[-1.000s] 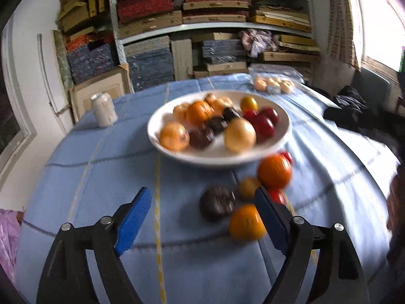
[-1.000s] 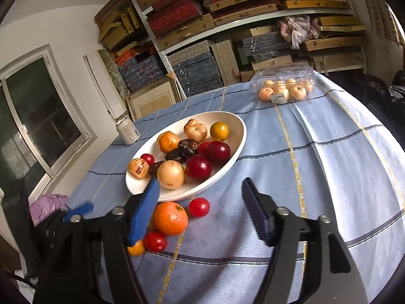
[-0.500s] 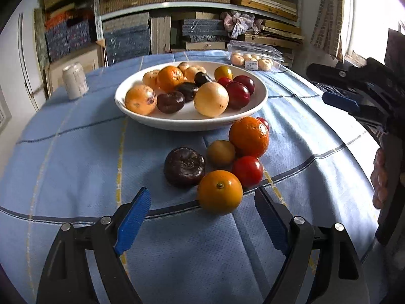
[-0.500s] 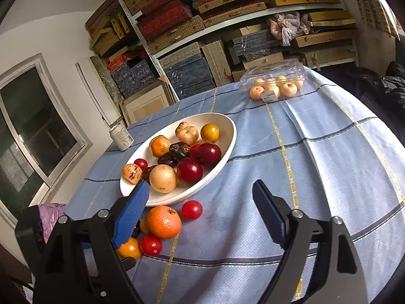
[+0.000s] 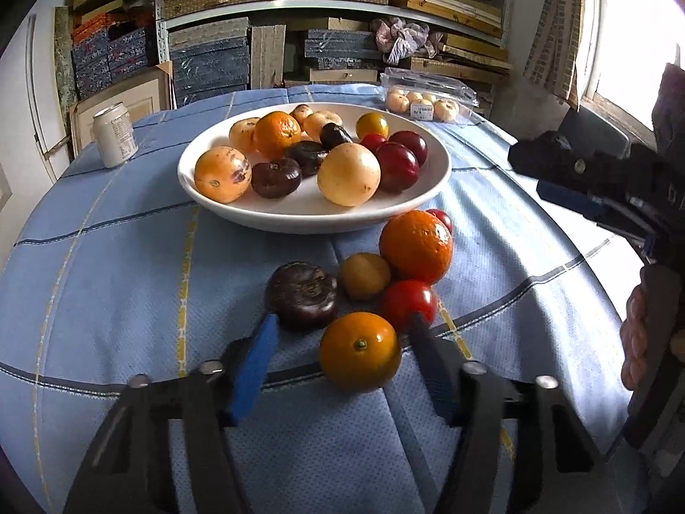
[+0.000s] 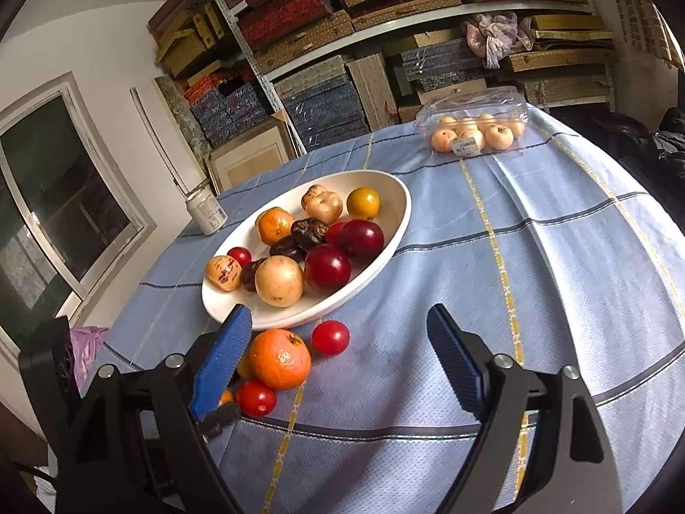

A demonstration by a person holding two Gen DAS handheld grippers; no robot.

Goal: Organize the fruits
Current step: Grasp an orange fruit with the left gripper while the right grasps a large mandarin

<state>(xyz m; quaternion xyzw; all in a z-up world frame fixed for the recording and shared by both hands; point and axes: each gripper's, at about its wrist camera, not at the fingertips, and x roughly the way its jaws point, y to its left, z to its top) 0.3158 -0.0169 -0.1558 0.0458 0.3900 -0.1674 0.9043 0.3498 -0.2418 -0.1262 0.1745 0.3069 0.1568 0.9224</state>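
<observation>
A white bowl (image 5: 432, 186) (image 6: 398, 222) holding several fruits stands on the blue tablecloth. In front of it lie loose fruits: a small orange tomato (image 5: 359, 351), a dark purple fruit (image 5: 302, 295), a red tomato (image 5: 409, 304), a yellowish fruit (image 5: 364, 276), a big orange (image 5: 415, 246) (image 6: 280, 357) and a small red tomato (image 6: 329, 337). My left gripper (image 5: 342, 330) is open, its fingers either side of the orange tomato, not touching it. My right gripper (image 6: 338, 334) is open and empty above the cloth, right of the loose fruits.
A drink can (image 5: 114, 135) (image 6: 206, 212) stands left of the bowl. A clear plastic box of pale fruits (image 5: 428, 96) (image 6: 475, 130) sits at the table's far edge. Shelves stacked with boxes fill the back wall. A window is at the left.
My left gripper has moved forward and down onto the loose fruits and its jaws have narrowed around the orange tomato. My right gripper has barely shifted.
</observation>
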